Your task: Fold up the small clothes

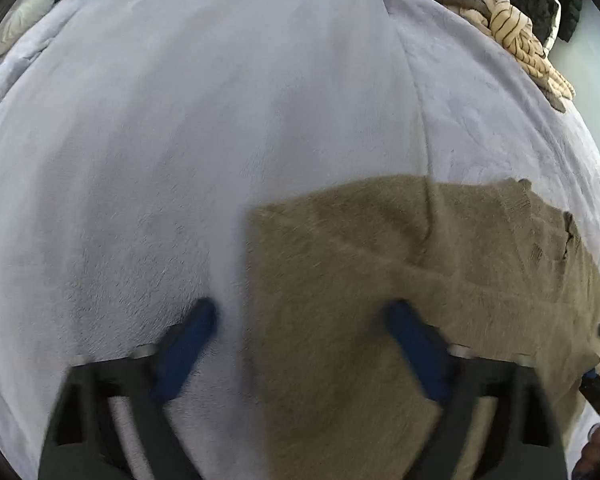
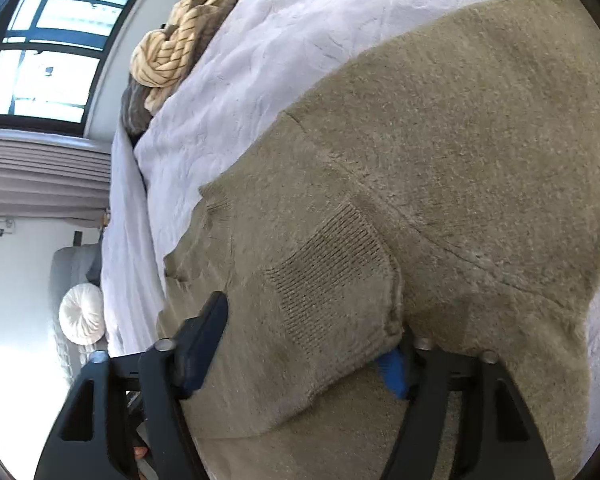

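Note:
An olive-brown knit sweater [image 1: 400,280] lies flat on the pale lilac bed cover [image 1: 180,140]. My left gripper [image 1: 300,312] is open over the sweater's left edge; its left finger is above the cover and its right finger [image 1: 412,344] is above the knit. In the right wrist view the sweater [image 2: 440,140] fills most of the frame. A folded sleeve with a ribbed cuff [image 2: 332,268] lies across the body. My right gripper [image 2: 308,328] is open around that cuff, with its right pad partly hidden under the fabric.
A heap of other clothes, with a cream striped knit [image 1: 516,28] [image 2: 172,52], lies at the bed's far edge. A round white cushion [image 2: 82,314] sits on the floor beside the bed, below a window [image 2: 52,40].

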Tool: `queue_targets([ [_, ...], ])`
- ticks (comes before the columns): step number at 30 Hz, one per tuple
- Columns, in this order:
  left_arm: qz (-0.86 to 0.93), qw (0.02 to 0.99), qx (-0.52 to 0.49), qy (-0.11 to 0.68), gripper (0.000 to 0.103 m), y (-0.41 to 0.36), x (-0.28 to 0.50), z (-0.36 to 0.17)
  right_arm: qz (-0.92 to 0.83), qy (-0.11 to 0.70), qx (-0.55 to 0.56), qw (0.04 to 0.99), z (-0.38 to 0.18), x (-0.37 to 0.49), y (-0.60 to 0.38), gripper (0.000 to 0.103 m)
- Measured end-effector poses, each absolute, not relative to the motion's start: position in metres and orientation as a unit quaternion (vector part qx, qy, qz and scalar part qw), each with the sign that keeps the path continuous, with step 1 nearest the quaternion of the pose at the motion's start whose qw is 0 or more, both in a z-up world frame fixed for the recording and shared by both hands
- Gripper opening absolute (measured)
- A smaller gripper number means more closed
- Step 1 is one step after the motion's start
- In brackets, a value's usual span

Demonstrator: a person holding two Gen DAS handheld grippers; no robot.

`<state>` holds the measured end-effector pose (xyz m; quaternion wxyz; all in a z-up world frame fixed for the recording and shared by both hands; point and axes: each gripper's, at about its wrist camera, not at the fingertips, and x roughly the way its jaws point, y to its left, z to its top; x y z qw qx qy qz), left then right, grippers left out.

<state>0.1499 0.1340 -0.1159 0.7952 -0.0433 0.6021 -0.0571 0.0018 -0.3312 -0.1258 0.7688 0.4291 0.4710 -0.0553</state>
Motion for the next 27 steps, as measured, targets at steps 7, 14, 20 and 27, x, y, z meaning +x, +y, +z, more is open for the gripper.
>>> queue_targets([
  [7,-0.042,0.824,-0.101,0.556,0.012,0.158,0.144,-0.095,0.001,0.43,0.215,0.877,-0.062,0.031,-0.297,0.007],
  [14,-0.024,0.833,-0.067,0.548,0.012,0.15,0.147,-0.099,-0.045,0.493,0.265,0.827,-0.122,0.034,-0.339,0.008],
  [20,-0.008,0.847,-0.044,0.53,0.013,0.165,0.142,-0.077,-0.08,0.484,0.31,0.814,-0.12,-0.002,-0.36,0.021],
  [27,-0.078,0.832,-0.012,0.549,0.013,0.146,0.117,-0.062,-0.044,0.468,0.384,0.795,-0.118,-0.018,-0.354,0.028],
])
